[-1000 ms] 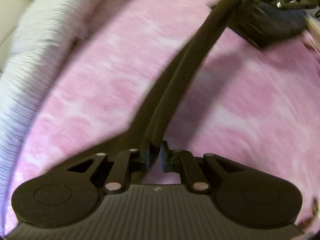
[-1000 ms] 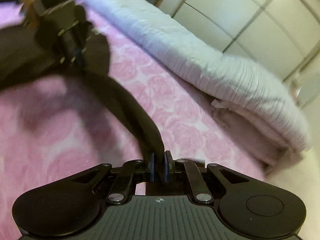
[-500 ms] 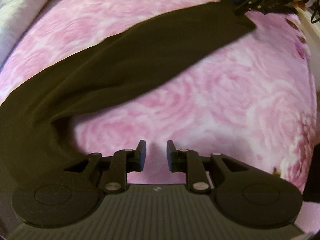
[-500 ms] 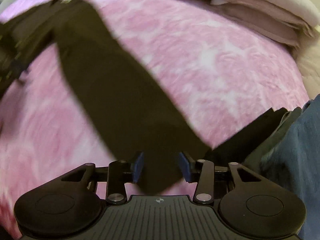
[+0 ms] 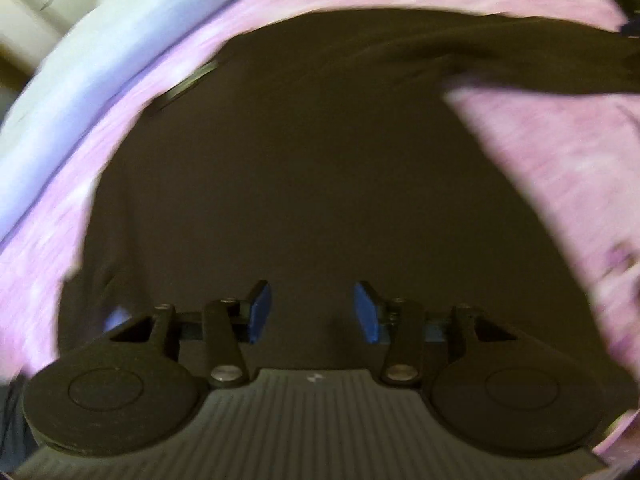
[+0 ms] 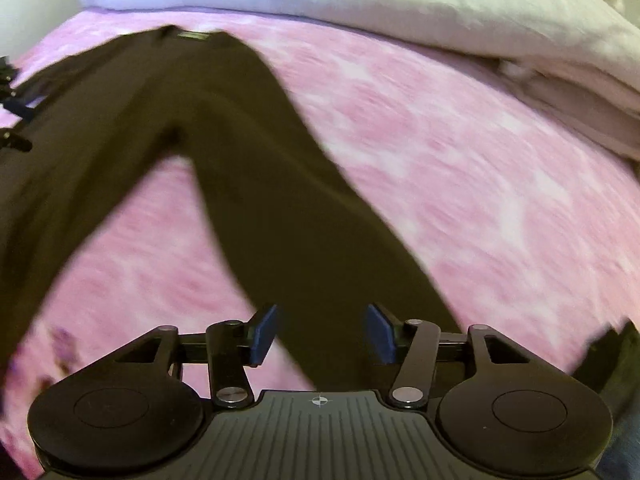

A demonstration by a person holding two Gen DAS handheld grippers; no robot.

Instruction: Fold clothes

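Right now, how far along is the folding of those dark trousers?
Early. The dark trousers lie spread on the pink bedspread, legs apart: laying out looks done. Nothing is in hand: left gripper and right gripper are both open above the cloth. Every fold remains.

No readable words, brands or numbers here: the small pale rectangular waistband label [image 6: 195,35] on the dark brown stretch trousers [image 6: 256,168] is blurred past reading, and it smears to a streak [image 5: 188,82] in the left wrist view.
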